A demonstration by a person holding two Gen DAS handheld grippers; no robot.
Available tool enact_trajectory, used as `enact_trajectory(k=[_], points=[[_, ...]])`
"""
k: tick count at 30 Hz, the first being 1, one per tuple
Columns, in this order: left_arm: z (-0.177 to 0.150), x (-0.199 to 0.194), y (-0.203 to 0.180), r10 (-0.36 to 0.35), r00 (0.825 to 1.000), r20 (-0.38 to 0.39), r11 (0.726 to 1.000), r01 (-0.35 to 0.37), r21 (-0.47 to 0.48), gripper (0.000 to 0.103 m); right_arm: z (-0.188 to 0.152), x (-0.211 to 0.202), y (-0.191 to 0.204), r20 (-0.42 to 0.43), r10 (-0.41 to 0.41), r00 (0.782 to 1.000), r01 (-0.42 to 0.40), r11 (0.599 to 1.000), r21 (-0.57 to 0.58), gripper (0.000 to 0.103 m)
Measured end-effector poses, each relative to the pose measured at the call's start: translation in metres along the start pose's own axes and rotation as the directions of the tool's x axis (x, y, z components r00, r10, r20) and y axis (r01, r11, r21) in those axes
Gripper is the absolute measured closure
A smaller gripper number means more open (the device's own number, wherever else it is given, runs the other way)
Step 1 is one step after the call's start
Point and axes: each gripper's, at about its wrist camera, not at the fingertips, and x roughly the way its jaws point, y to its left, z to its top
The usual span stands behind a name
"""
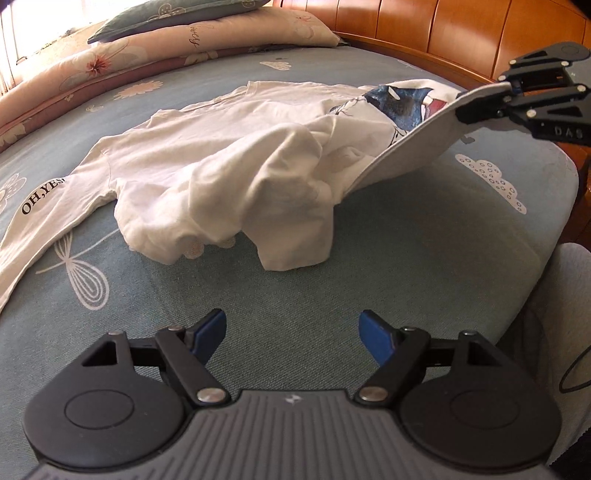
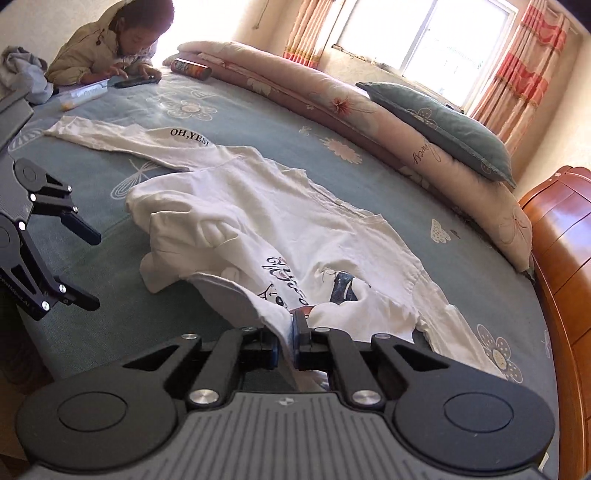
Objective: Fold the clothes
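Observation:
A white long-sleeved shirt (image 1: 207, 147) lies crumpled on the blue-grey bedsheet (image 1: 369, 258), with "OH,YES!" printed on one sleeve (image 2: 188, 134) and a dark blue and red picture on its front. My right gripper (image 2: 293, 325) is shut on an edge of the shirt near the picture and holds that part lifted off the bed, so the grey inside shows. In the left wrist view the right gripper (image 1: 480, 99) sits at the upper right with the cloth stretched up to it. My left gripper (image 1: 291, 325) hovers open over bare sheet in front of the shirt, with nothing between its fingers.
A rolled floral quilt (image 2: 369, 110) and a grey-green pillow (image 2: 443, 125) line the far side of the bed. A wooden headboard (image 1: 443, 29) curves around one end. A person (image 2: 110, 48) leans on the far corner over a phone (image 2: 135, 81), beside a can (image 2: 192, 68).

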Motion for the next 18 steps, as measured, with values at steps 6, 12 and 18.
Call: enact_trajectory(k=[6,12,18], points=[[-0.001,0.000,0.004,-0.002,1.000,-0.004,1.000,0.002,-0.013,0.023,-0.018,-0.005,-0.016,-0.104,-0.055,0.993,0.055,0.998,0.001,0.085],[-0.001,-0.003,0.017,-0.013,1.000,0.016,0.997,0.014,-0.073,0.023,-0.040,0.005,0.002,-0.204,-0.061,0.977,0.051,0.997,-0.055,0.072],[-0.007,-0.001,0.037,0.007,1.000,0.007,0.993,-0.006,-0.121,0.023,-0.027,-0.012,0.024,-0.118,0.052,0.992,-0.060,0.996,-0.070,0.059]])
